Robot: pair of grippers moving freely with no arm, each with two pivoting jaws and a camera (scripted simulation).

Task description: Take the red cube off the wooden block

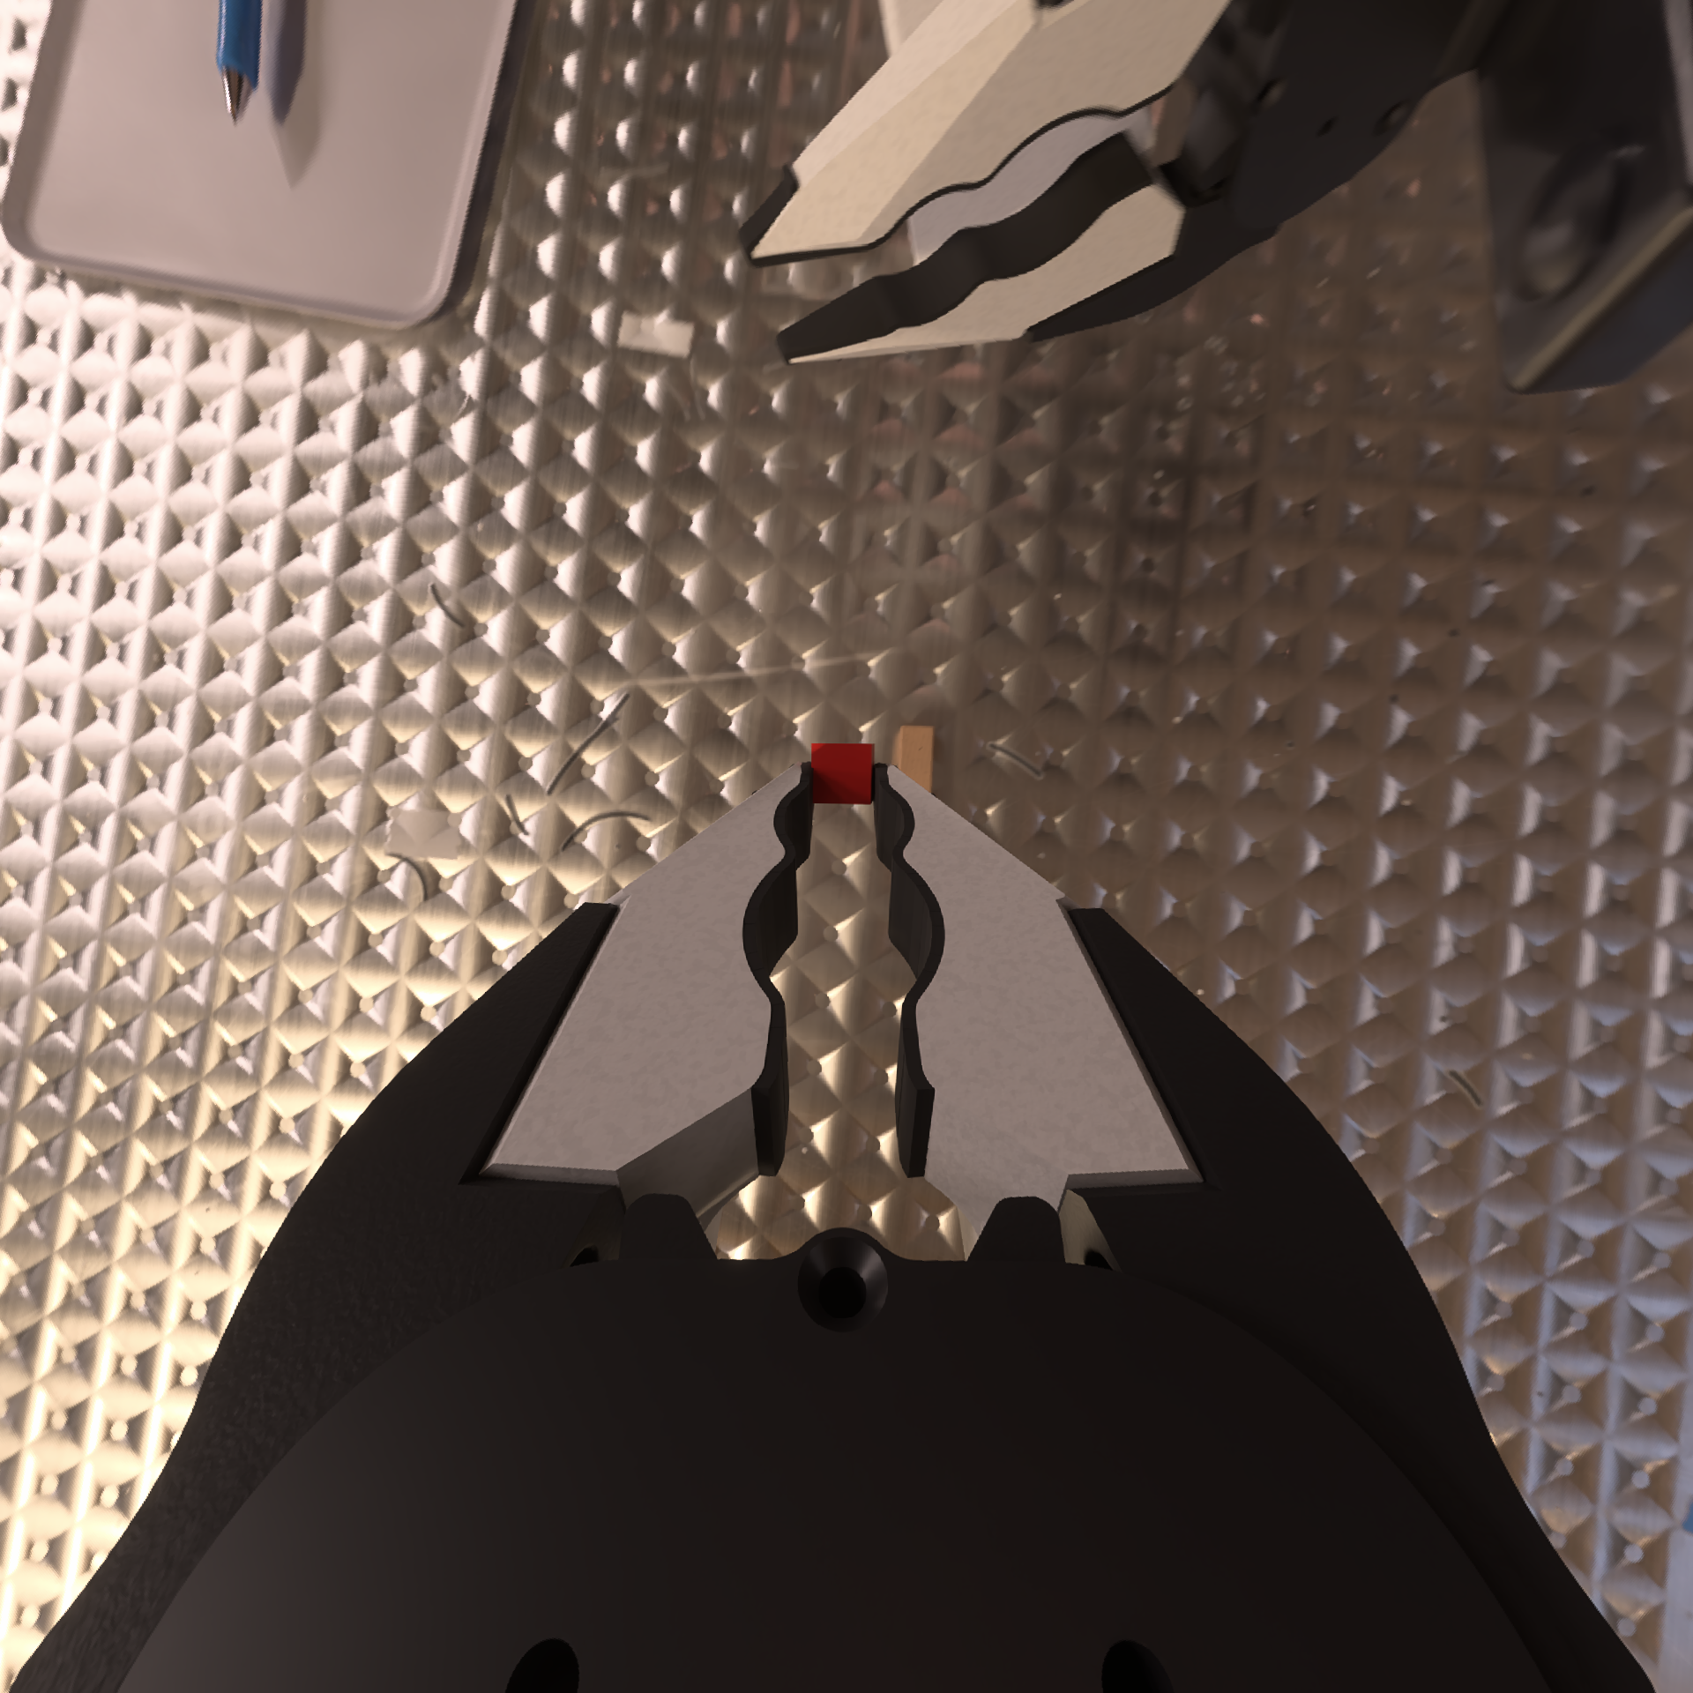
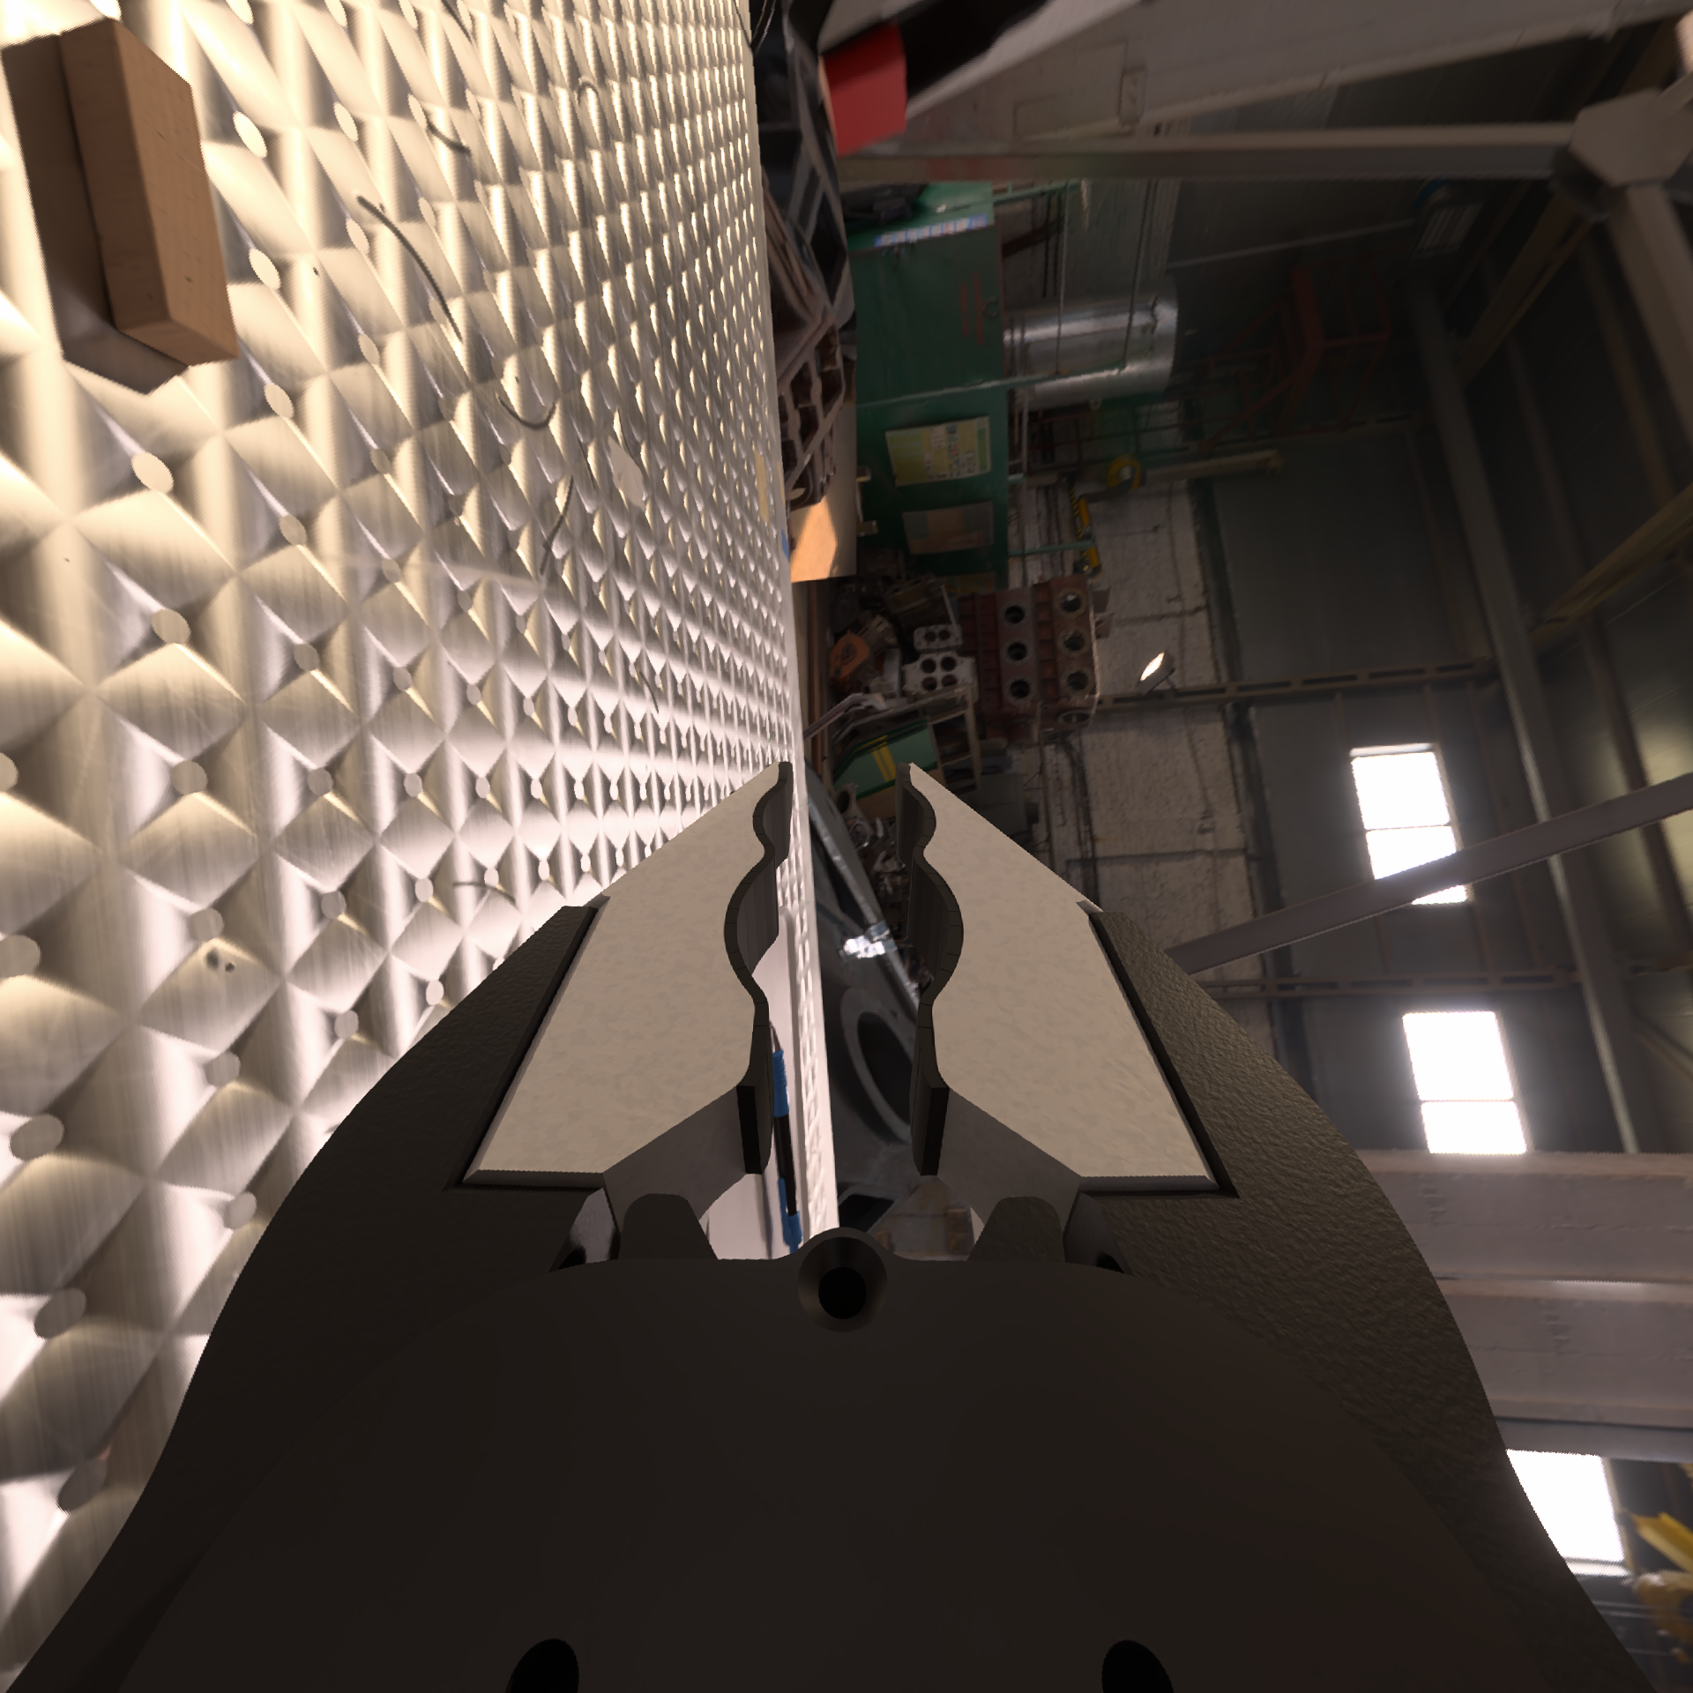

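Note:
My left gripper (image 1: 841, 770) is shut on the small red cube (image 1: 841, 775), pinched between its fingertips and held well above the table. The wooden block (image 1: 916, 755) lies on the metal table below, just right of the cube in the left wrist view, with nothing on it. In the right wrist view the block (image 2: 137, 192) lies at the top left and the red cube (image 2: 866, 87) hangs apart from it at the top centre. My right gripper (image 2: 843, 779) is open and empty; it also shows in the left wrist view (image 1: 771, 295) at the upper right, above the table.
The table (image 1: 366, 641) is embossed shiny metal. A grey tray (image 1: 183, 211) with a blue pen (image 1: 236, 55) lies at the far left. Small white scraps (image 1: 655, 334) and thin dark wire curls (image 1: 586, 742) are scattered on the table. A workshop hall shows beyond the table edge (image 2: 797, 641).

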